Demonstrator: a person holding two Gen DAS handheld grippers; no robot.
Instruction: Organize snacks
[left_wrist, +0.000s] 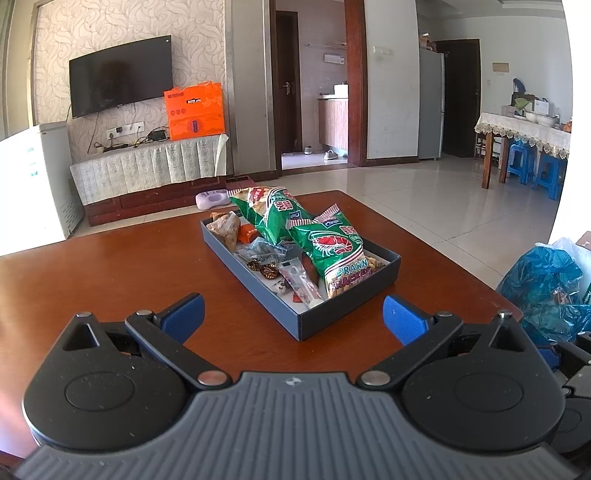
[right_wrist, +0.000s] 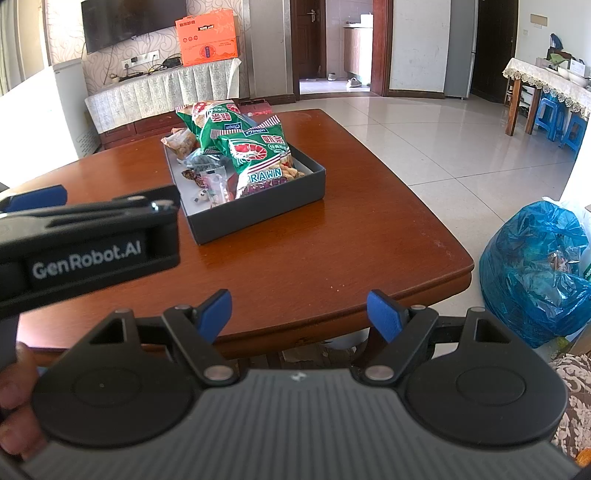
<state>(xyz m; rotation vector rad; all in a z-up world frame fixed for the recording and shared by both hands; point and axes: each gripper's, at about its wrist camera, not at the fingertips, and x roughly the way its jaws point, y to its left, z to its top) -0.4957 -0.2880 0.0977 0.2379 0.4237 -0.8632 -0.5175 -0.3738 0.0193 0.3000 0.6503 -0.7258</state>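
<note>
- Left wrist view, nearest you: your left gripper (left_wrist: 293, 319) hangs over the near part of the wooden table (left_wrist: 110, 277), blue fingers (left_wrist: 186, 315) spread wide, nothing between them.
- Right wrist view, nearest you: your right gripper (right_wrist: 299, 314) sits back at the table's near edge, fingers (right_wrist: 216, 314) likewise wide apart and holding nothing. The left gripper's black body crosses this view at the left, beside the box.
- Just ahead of the left gripper: a dark, shallow box (left_wrist: 332, 315) on the table, lying at an angle to you, one corner pointing your way.
- In the box, near end: a green prawn cracker bag (left_wrist: 338, 254) along the right side; left of it a clear wrapped snack (left_wrist: 299, 282) and small round dark sweets (left_wrist: 262, 267).
- In the box, far end: a second green bag (left_wrist: 269, 212) sticking out past the rim, a small orange packet (left_wrist: 247, 232) and a clear bag of brown snacks (left_wrist: 225, 227) in the far left corner.
- Right of the table, on the floor: a blue plastic bag (right_wrist: 535, 266).
- Far wall: a television (left_wrist: 120, 75) and an orange carton (left_wrist: 194, 110) on a covered cabinet.
</note>
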